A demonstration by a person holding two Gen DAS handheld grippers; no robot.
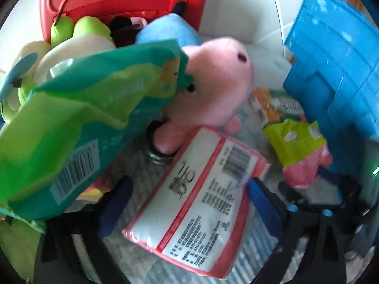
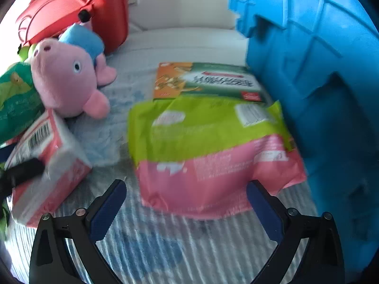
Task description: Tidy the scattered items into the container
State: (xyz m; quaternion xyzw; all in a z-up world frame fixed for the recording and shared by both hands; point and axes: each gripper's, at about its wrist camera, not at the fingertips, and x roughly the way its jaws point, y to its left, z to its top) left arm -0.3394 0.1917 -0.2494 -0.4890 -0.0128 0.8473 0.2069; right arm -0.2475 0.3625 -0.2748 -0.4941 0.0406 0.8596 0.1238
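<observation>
lying on the striped cloth (image 2: 165, 236): one pink pig plush (image 2: 66, 80), one red-white pack (image 1: 196, 198) between the spread left gripper (image 1: 187, 201), one pink-green bag (image 2: 208, 146) before the spread right gripper (image 2: 187, 203), one blue container (image 2: 319, 82) beside it.

Pink plush pig (image 2: 64, 80), blue container (image 2: 315, 94), lime-and-pink packet (image 2: 208, 151), striped cloth (image 2: 165, 241)

Little can be read. The red-and-white pack (image 1: 196, 189) carries a barcode, a large brush-style character mark and blocks of small print, all too blurred to make out. The green bag (image 1: 78, 118) at the left shows a barcode and faint pale lettering, unreadable. The far box (image 2: 208, 82) bears bold white characters, seen upside down and blurred. The green-and-pink bag (image 2: 208, 142) has white label patches with illegible print.
</observation>
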